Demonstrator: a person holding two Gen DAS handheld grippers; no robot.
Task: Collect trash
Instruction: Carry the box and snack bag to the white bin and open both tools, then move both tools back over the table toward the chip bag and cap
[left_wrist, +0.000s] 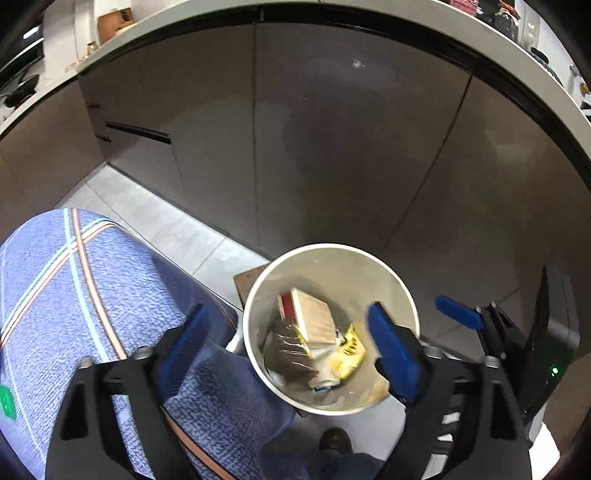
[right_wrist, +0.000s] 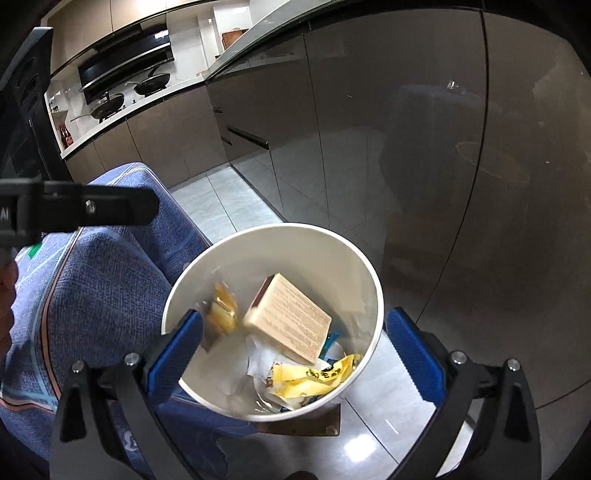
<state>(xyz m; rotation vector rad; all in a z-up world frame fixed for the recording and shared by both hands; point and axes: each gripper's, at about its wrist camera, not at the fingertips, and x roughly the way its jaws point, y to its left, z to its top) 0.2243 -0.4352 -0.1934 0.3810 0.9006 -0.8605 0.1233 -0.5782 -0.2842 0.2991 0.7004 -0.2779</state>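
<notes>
1. Kitchen floor of pale tiles (right_wrist: 221, 206), beneath grey cabinets.
2. The round white plastic bin (right_wrist: 207, 273) stands there, mouth up to catch trash: a beige cardboard box (right_wrist: 295, 321) and yellow wrappers (right_wrist: 314, 380) lie inside.
3. Left tongs (left_wrist: 288, 347) and right tongs (right_wrist: 295, 354) hang spread and empty above it, apparently releasing.

Below my open gripper (right_wrist: 291, 350), a smooth white plastic bin (right_wrist: 295, 236) is holding a matt cardboard box (right_wrist: 291, 321) and glossy yellow wrappers (right_wrist: 314, 380), beside rough blue woven cloth (right_wrist: 99, 288).

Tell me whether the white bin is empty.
Not empty: the bin holds a beige box, yellow wrappers and white paper.
</notes>
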